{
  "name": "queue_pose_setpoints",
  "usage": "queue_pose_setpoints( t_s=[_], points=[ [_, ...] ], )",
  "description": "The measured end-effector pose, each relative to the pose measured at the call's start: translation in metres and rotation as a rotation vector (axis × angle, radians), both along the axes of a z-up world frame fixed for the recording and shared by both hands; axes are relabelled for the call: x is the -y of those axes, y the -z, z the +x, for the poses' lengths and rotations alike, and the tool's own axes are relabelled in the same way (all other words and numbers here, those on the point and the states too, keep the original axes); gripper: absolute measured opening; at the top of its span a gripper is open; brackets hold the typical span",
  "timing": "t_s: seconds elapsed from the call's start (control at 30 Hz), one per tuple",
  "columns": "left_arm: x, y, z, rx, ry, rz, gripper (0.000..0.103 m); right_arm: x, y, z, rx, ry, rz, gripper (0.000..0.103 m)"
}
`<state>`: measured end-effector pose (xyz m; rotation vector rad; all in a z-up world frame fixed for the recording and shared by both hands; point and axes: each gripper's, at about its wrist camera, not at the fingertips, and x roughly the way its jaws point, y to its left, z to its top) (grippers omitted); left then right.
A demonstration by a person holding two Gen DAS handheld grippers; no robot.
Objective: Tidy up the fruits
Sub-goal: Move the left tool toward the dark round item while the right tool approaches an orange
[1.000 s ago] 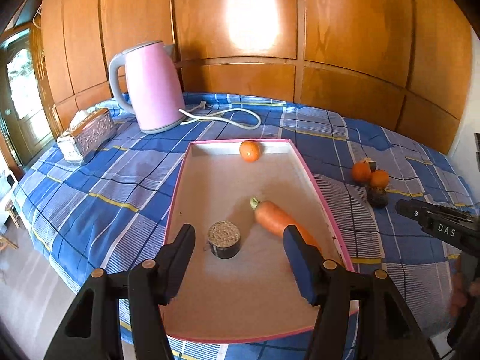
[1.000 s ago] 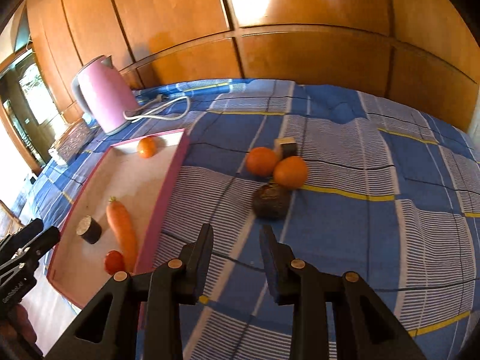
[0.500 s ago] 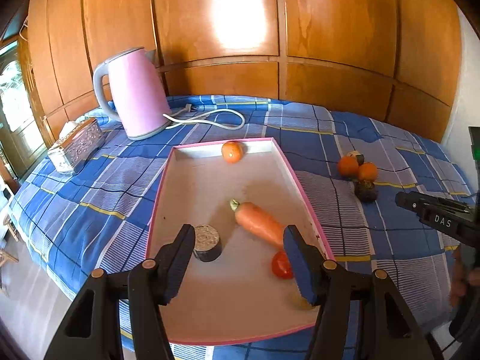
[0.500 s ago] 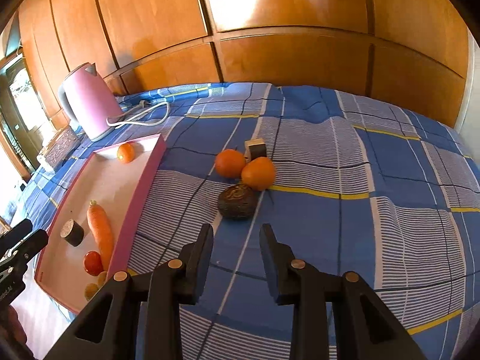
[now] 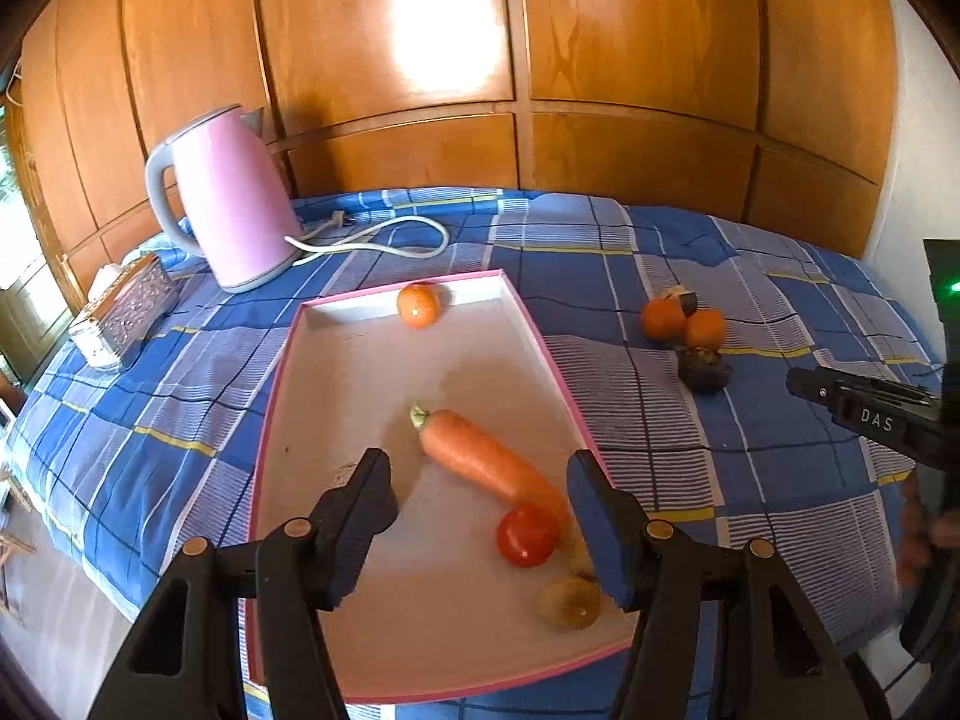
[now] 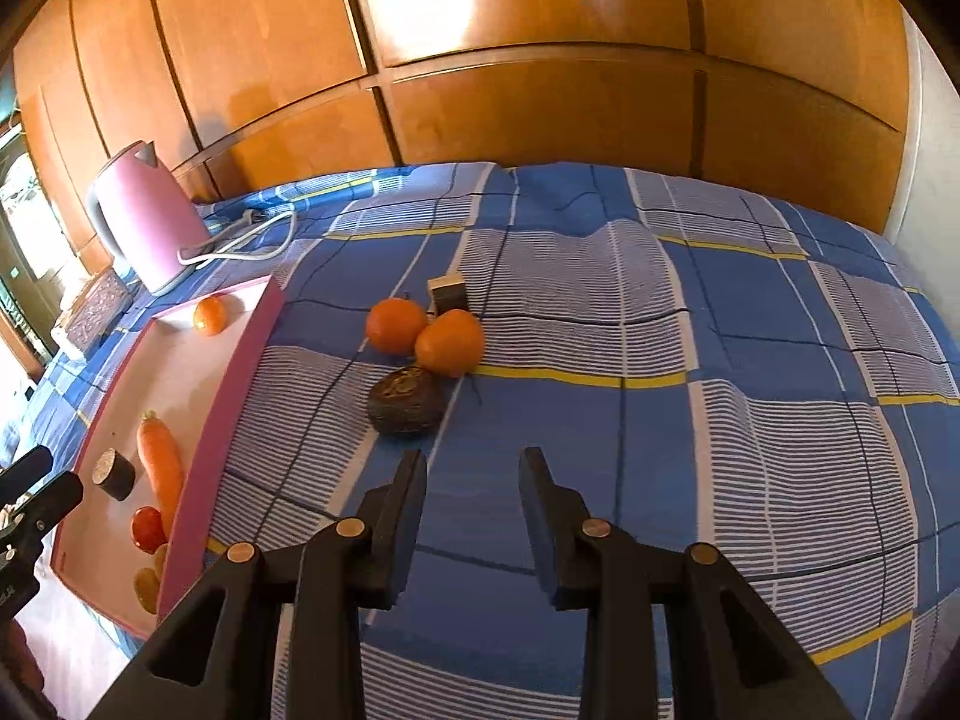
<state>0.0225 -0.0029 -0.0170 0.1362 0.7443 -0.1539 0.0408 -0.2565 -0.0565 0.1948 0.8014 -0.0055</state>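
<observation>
Two oranges (image 6: 423, 330) and a dark avocado (image 6: 407, 401) are sitting bunched on the blue cloth, waiting outside the pink tray (image 6: 237, 396). Carrot (image 5: 489, 462), tomato (image 5: 525, 536) and a small orange (image 5: 418, 305) are lying inside already. Right gripper (image 6: 471, 468) is hovering near the avocado, fingers spread, empty; left gripper (image 5: 477, 486) is gaping wide over the tray.
</observation>
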Motion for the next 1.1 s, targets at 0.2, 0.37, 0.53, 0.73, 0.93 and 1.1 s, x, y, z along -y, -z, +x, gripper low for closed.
queue_pose_setpoints(
  t_s=[0.2, 0.37, 0.53, 0.73, 0.93, 1.1],
  points=[
    [0.004, -0.001, 0.005, -0.011, 0.017, -0.015, 0.062, 0.012, 0.004, 0.002, -0.011, 0.029, -0.004, 0.032],
    [0.012, 0.001, 0.01, -0.025, 0.042, -0.013, 0.062, 0.015, 0.007, 0.007, -0.016, 0.025, -0.008, 0.032],
    [0.023, 0.002, 0.016, -0.041, 0.078, -0.014, 0.062, 0.014, 0.005, 0.022, -0.012, -0.029, 0.019, 0.032],
    [0.031, 0.004, 0.023, -0.057, 0.108, -0.018, 0.062, 0.01, 0.003, 0.054, -0.012, -0.093, 0.063, 0.037],
    [0.042, 0.003, 0.036, -0.068, 0.136, -0.047, 0.064, 0.003, 0.015, 0.09, -0.057, -0.112, 0.056, 0.037],
    [0.056, 0.003, 0.044, -0.077, 0.167, -0.061, 0.066, 0.0, 0.025, 0.106, -0.081, -0.131, 0.084, 0.038]
  ],
)
